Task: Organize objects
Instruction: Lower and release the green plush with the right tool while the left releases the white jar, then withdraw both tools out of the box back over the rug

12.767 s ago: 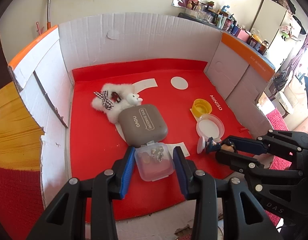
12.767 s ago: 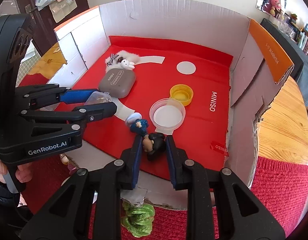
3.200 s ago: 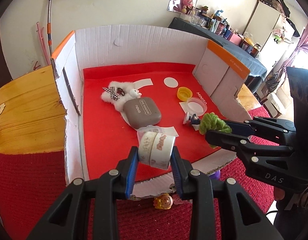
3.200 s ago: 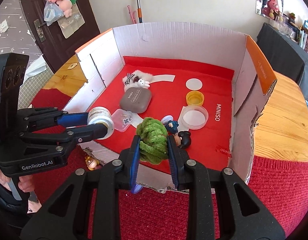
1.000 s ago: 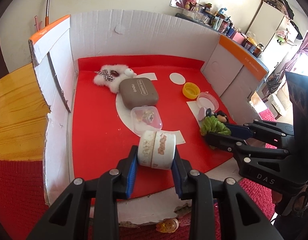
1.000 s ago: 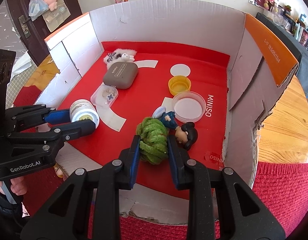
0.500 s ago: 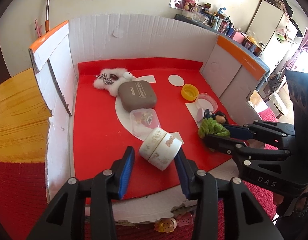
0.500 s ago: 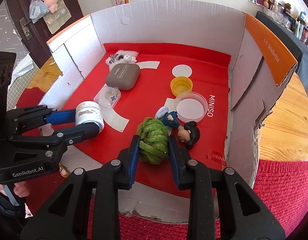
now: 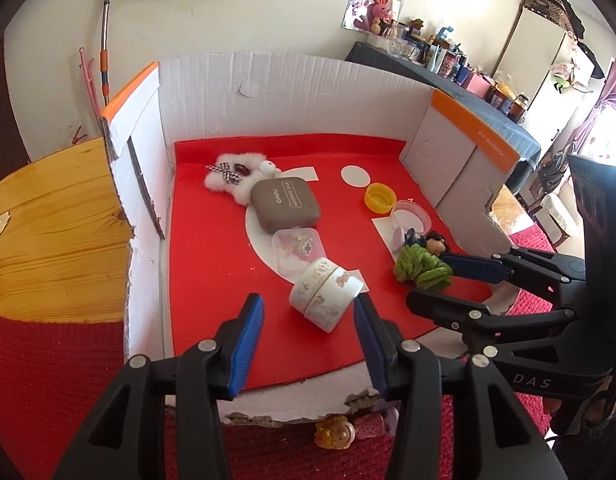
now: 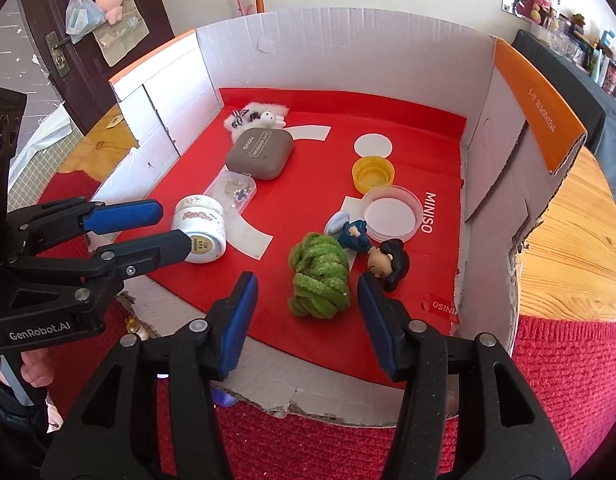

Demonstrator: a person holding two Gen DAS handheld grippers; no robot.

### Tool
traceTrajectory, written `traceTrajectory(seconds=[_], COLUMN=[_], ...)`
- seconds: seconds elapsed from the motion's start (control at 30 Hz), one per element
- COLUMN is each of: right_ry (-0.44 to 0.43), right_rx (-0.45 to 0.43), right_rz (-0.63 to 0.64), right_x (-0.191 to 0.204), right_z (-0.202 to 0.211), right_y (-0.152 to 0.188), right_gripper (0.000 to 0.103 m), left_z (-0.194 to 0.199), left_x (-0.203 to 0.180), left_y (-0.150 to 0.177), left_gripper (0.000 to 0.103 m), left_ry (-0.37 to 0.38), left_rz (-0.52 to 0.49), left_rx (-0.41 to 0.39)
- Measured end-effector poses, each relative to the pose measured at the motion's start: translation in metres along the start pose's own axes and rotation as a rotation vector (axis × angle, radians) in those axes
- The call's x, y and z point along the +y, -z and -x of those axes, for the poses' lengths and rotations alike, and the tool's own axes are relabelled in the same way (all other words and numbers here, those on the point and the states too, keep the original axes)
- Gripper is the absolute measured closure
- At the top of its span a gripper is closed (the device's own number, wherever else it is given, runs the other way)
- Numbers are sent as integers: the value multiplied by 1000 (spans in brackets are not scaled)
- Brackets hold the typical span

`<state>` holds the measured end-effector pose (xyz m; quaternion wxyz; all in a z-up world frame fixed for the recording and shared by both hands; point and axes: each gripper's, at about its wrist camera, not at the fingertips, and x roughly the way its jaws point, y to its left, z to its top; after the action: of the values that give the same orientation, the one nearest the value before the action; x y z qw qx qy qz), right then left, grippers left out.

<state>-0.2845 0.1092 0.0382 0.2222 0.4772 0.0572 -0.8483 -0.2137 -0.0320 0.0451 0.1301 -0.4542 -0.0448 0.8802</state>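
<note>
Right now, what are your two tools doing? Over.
Left tool open, just released tape roll. Right tool open, green yarn lying loose. Nothing blocking.

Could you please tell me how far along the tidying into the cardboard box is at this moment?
Done: the white floral jar and the green yarn ball lie on the red liner of the cardboard box, joining the grey case and the yellow cap. In hand: nothing; the left gripper and right gripper have just been opening, jaws clear of both. Left: small trinkets outside the torn front edge.
</note>
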Motion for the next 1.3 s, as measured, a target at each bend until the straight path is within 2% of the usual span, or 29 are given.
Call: traceTrajectory(seconds=[0.13, 0.3, 0.37, 0.5, 1.07, 1.2, 1.3], right_ry=[1, -4, -4, -5, 10, 13, 16], right_rx=[-10, -26, -33, -44, -105, -120, -133], right_rz=[2, 3, 3, 3, 6, 7, 9], right_x=[2, 5, 7, 9, 18, 21, 24], right_z=[5, 13, 16, 22, 56, 65, 72], right_y=[2, 5, 6, 9, 27, 32, 36], right_gripper=[48, 44, 40, 39, 25, 25, 19], left_z=[5, 11, 14, 19, 51, 58, 63], left_x=[-1, -2, -3, -4, -9, -10, -12], left_y=[3, 6, 7, 9, 24, 29, 33], left_gripper=[48, 45, 42, 41, 16, 14, 13], left_ry=[-7, -9, -13, -15, -44, -52, -51], left_rz=[-1, -1, -2, 0, 12, 15, 18], left_rx=[-11, -23, -29, -40, -103, -115, -121])
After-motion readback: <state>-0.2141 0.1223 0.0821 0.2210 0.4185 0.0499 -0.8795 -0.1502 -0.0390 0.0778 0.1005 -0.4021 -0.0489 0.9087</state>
